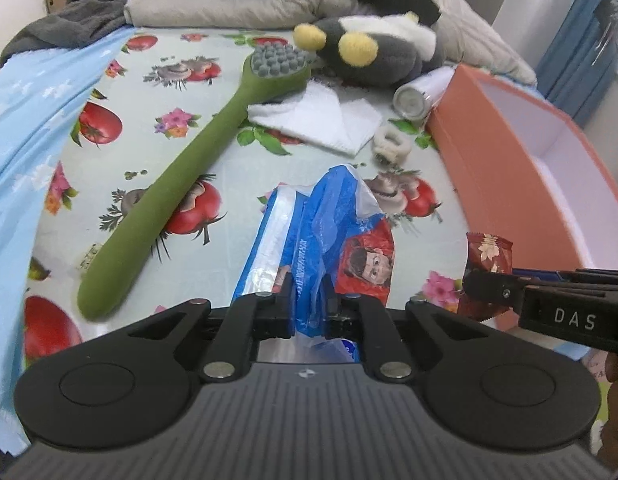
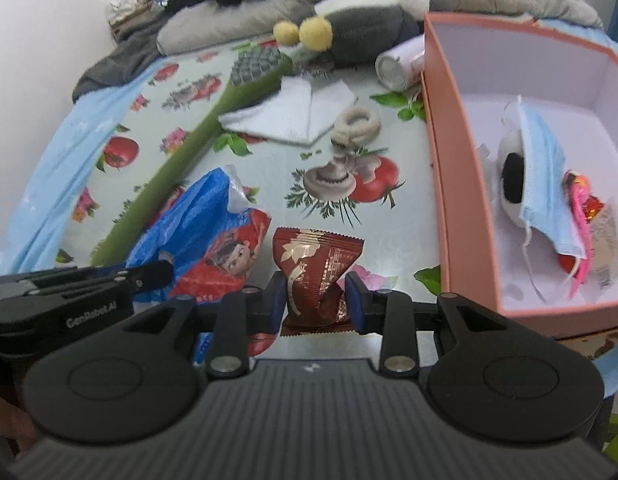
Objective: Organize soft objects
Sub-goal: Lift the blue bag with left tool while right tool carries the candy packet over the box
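Observation:
My left gripper [image 1: 309, 306] is shut on a blue and red plastic bag [image 1: 329, 224], which also shows in the right wrist view [image 2: 201, 232]. My right gripper [image 2: 316, 300] is shut on a dark red snack packet [image 2: 313, 272], seen from the left wrist view [image 1: 487, 256] at the right. A pink open box [image 2: 449, 184] stands at the right and holds a blue face mask [image 2: 545, 184], a small white and black plush and a red wrapped item. Both grippers hover just above the tomato-print cloth [image 1: 149, 128].
A green long-handled brush [image 1: 189, 168], a folded white cloth [image 1: 321, 120], a cream hair tie [image 1: 391, 146], a white can [image 1: 419, 94] lying on its side and a grey plush with yellow feet [image 1: 369, 52] lie further back. Grey and black bedding is piled behind.

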The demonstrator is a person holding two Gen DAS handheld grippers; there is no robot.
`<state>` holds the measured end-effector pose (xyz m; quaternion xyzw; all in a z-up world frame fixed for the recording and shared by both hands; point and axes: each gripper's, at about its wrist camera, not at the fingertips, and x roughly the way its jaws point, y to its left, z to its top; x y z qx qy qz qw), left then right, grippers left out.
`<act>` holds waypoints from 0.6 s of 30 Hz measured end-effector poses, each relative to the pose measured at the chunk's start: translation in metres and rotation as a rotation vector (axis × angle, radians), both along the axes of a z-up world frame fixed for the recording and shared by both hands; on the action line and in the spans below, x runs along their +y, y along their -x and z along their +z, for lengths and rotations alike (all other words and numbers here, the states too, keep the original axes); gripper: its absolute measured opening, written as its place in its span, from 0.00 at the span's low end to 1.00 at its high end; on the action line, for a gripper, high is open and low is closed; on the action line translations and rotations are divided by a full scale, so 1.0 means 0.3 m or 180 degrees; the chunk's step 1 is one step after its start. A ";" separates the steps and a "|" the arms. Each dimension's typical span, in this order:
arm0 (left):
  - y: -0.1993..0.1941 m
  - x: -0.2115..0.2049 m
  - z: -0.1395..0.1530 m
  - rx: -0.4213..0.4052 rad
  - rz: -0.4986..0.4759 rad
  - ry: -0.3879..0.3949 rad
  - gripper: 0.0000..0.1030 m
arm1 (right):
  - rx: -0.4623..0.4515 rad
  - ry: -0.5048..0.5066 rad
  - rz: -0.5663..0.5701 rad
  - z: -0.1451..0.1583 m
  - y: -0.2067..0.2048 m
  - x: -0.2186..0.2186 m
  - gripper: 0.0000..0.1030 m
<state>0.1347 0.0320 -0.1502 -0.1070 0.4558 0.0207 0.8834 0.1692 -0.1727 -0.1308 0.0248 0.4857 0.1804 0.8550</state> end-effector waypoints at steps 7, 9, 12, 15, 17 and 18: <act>0.109 -0.018 0.091 -0.0207 0.0047 0.0058 0.12 | -0.0132 -0.0049 -0.0065 0.066 0.104 -0.037 0.34; 0.138 -0.022 0.115 -0.0264 0.0067 0.0076 0.12 | -0.0169 -0.0074 -0.0084 0.086 0.130 -0.050 0.34; 0.179 -0.034 0.151 -0.0334 0.0071 0.0097 0.12 | -0.0245 -0.0099 -0.0111 0.121 0.166 -0.068 0.34; 0.221 -0.050 0.184 -0.0381 0.0064 0.0109 0.12 | -0.0331 -0.0132 -0.0129 0.161 0.198 -0.088 0.34; 0.251 -0.059 0.206 -0.0416 0.0064 0.0115 0.12 | -0.0389 -0.0140 -0.0149 0.188 0.222 -0.100 0.34; 0.265 -0.063 0.216 -0.0436 0.0078 0.0122 0.12 | -0.0417 -0.0140 -0.0156 0.199 0.233 -0.105 0.34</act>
